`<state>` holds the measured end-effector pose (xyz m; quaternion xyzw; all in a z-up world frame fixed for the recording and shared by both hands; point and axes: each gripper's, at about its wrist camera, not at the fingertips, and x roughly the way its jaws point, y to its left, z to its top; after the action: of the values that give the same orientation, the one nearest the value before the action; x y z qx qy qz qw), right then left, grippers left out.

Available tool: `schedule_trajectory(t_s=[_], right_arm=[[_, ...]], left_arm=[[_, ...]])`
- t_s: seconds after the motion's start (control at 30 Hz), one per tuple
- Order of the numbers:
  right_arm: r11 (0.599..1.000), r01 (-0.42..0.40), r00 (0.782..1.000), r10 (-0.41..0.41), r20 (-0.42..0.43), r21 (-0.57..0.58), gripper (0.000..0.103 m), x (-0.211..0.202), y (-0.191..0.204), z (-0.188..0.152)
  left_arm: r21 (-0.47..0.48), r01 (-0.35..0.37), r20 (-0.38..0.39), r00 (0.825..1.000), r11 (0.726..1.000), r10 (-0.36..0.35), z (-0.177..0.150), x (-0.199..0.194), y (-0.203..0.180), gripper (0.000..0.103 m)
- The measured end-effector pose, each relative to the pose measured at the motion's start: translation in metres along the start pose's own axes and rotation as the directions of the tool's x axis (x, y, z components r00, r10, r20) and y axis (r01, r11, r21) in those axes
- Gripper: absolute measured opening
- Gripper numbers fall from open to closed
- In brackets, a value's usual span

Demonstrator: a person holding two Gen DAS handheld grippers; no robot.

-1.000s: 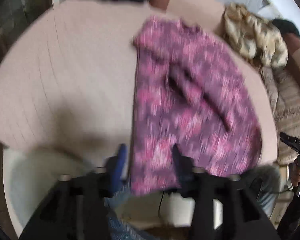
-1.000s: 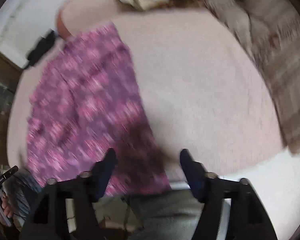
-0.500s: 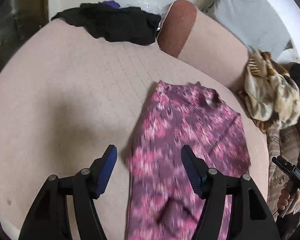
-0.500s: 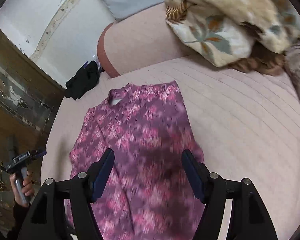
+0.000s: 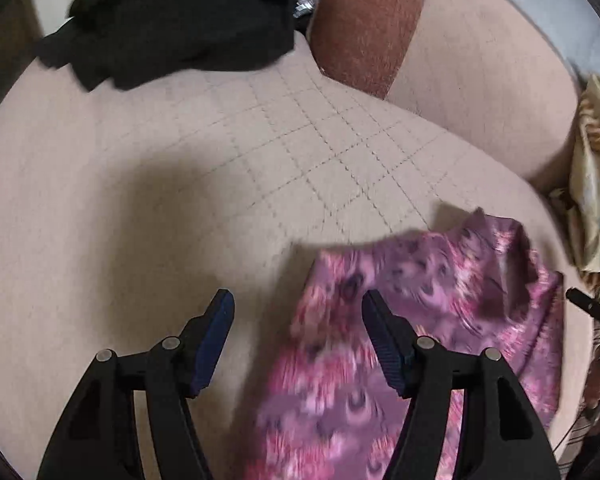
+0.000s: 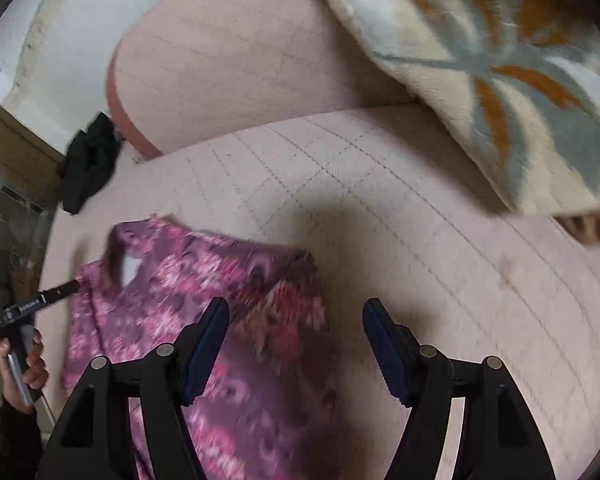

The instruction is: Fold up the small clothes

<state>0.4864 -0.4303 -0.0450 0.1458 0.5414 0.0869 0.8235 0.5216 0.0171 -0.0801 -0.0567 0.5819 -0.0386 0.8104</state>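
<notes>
my left gripper (image 5: 296, 332) has just been closing, yet nothing sits between its jaws, poised above the pink-and-purple patterned garment's (image 5: 420, 320) edge. my right gripper (image 6: 296, 340) gapes empty above the quilted pink cushion (image 6: 380, 220).

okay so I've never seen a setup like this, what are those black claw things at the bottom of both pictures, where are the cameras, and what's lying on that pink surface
Each claw is a two-finger gripper that a person holds, one in each hand. A camera on each looks forward along its fingers, so you get one picture per hand. The left gripper and the right gripper both stand open and hold nothing. The left one's jaws have just been closing a little, over the cloth's edge. On the quilted pink cushion lies a pink and purple patterned garment, collar away from the cameras. Farther back sit a black garment and a floral blanket.
</notes>
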Motion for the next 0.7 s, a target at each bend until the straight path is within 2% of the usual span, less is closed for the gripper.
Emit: schedule_trajectory(t_s=[0.03, 0.1, 0.13, 0.17, 0.2, 0.23, 0.33, 0.37, 0.43, 0.5, 0.57, 0.6, 0.67, 0.7], right_arm=[[1.000, 0.011, 1.000, -0.011, -0.005, -0.009, 0.071, 0.007, 0.003, 0.003], [1.000, 0.006, 0.999, -0.007, -0.045, -0.028, 0.049, 0.020, 0.009, 0.005], [0.997, 0.063, 0.996, -0.066, -0.060, -0.052, 0.041, 0.026, 0.014, 0.004], [0.993, 0.102, 0.993, -0.106, -0.056, -0.062, 0.028, 0.026, 0.016, 0.004], [0.990, 0.127, 0.990, -0.131, -0.053, -0.069, 0.022, 0.023, 0.018, 0.003], [0.993, 0.103, 0.993, -0.106, -0.047, -0.056, 0.009, 0.014, 0.018, 0.001], [0.997, 0.054, 0.998, -0.052, 0.046, -0.046, 0.008, -0.033, 0.025, -0.015], [0.997, 0.054, 0.998, -0.052, 0.046, -0.046, 0.008, -0.033, 0.025, -0.015], [0.998, 0.021, 0.995, -0.015, 0.102, -0.056, 0.007, -0.076, 0.032, -0.041], [0.998, -0.021, 0.986, 0.031, 0.161, -0.060, 0.007, -0.124, 0.038, -0.082], [0.997, -0.058, 0.978, 0.066, 0.196, -0.049, 0.007, -0.159, 0.036, -0.122], [0.996, -0.075, 0.975, 0.081, 0.209, -0.040, 0.007, -0.174, 0.036, -0.146], [0.994, -0.109, 0.964, 0.107, 0.245, -0.006, 0.007, -0.206, 0.032, -0.206], [0.992, -0.128, 0.960, 0.120, 0.253, 0.015, 0.007, -0.213, 0.029, -0.227]], left_arm=[[-0.002, -0.010, -0.003, 1.000, 1.000, 0.010, 0.002, 0.005, -0.001, 0.054], [0.017, -0.054, 0.047, 0.998, 0.998, 0.053, 0.004, 0.006, -0.004, 0.026], [0.030, -0.025, 0.047, 0.999, 0.999, 0.023, 0.004, 0.006, -0.005, 0.019], [0.026, 0.012, 0.037, 0.999, 1.000, -0.013, 0.003, 0.005, -0.003, 0.007], [0.007, 0.029, 0.043, 0.999, 1.000, -0.029, 0.001, -0.002, 0.000, 0.006], [0.007, 0.033, 0.056, 0.998, 0.999, -0.034, -0.001, -0.010, 0.002, 0.006], [0.044, 0.090, 0.139, 0.986, 0.995, -0.096, -0.020, -0.067, 0.004, 0.006], [0.059, 0.104, 0.165, 0.980, 0.993, -0.113, -0.029, -0.088, 0.005, 0.006], [0.086, 0.125, 0.223, 0.965, 0.988, -0.141, -0.058, -0.139, 0.007, 0.006], [0.114, 0.165, 0.277, 0.942, 0.980, -0.191, -0.101, -0.192, 0.012, 0.006], [0.136, 0.192, 0.297, 0.928, 0.972, -0.225, -0.137, -0.224, 0.011, 0.006], [0.151, 0.204, 0.303, 0.922, 0.967, -0.242, -0.168, -0.242, 0.013, 0.006], [0.161, 0.207, 0.289, 0.925, 0.965, -0.247, -0.210, -0.258, 0.017, 0.006], [0.164, 0.203, 0.262, 0.934, 0.965, -0.241, -0.242, -0.257, 0.019, 0.006]])
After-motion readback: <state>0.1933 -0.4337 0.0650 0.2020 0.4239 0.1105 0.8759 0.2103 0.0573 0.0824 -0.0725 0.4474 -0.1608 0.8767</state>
